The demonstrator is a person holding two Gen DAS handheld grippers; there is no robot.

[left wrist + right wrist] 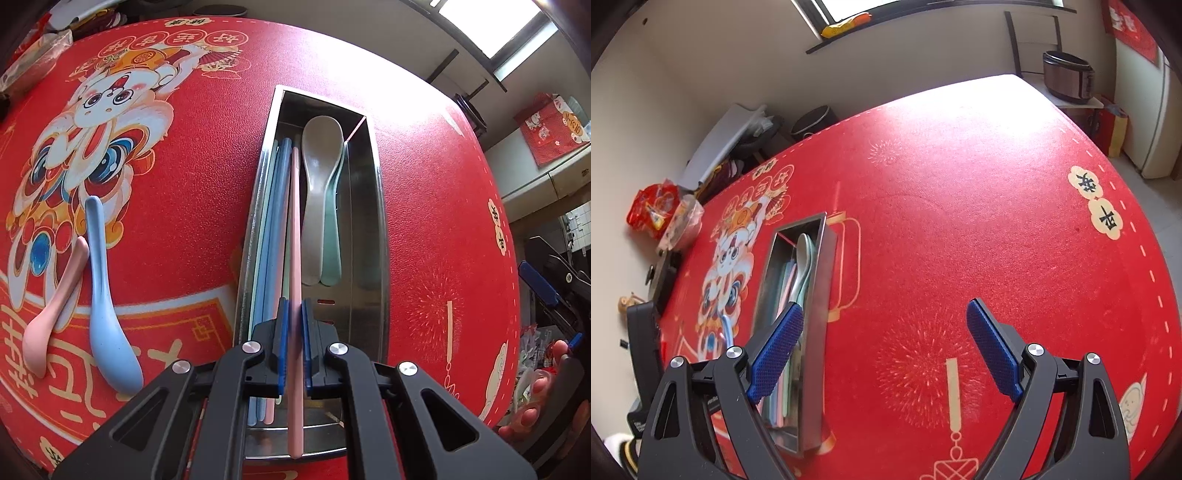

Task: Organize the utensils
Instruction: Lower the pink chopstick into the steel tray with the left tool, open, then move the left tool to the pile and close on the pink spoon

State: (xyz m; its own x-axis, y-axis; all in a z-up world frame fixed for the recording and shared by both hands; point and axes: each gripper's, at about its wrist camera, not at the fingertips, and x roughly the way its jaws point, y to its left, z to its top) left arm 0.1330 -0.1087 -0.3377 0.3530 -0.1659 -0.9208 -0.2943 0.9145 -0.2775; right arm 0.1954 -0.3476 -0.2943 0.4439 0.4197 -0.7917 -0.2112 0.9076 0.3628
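Note:
My left gripper (pixel 294 343) is shut on a pink chopstick (pixel 294 236), which lies lengthwise over the steel tray (pixel 376 206). Inside the tray, blue, green and pink chopsticks (pixel 271 221) lie along the left side; a grey spoon (pixel 319 177) rests on a green spoon (pixel 332 258) to the right. On the red table mat, left of the tray, lie a blue spoon (pixel 101 295) and a pink spoon (pixel 55 306). My right gripper (pixel 886 350) stands open with nothing between its fingers, just right of the tray (pixel 823 295).
The red mat (pixel 960 203) stretches wide to the right of the tray. Snack bags (pixel 653 210) and a plastic cup (pixel 683 221) sit at the table's far left edge. A rice cooker (pixel 1067 79) stands on a shelf beyond the table. A hand (pixel 546 398) shows at the right.

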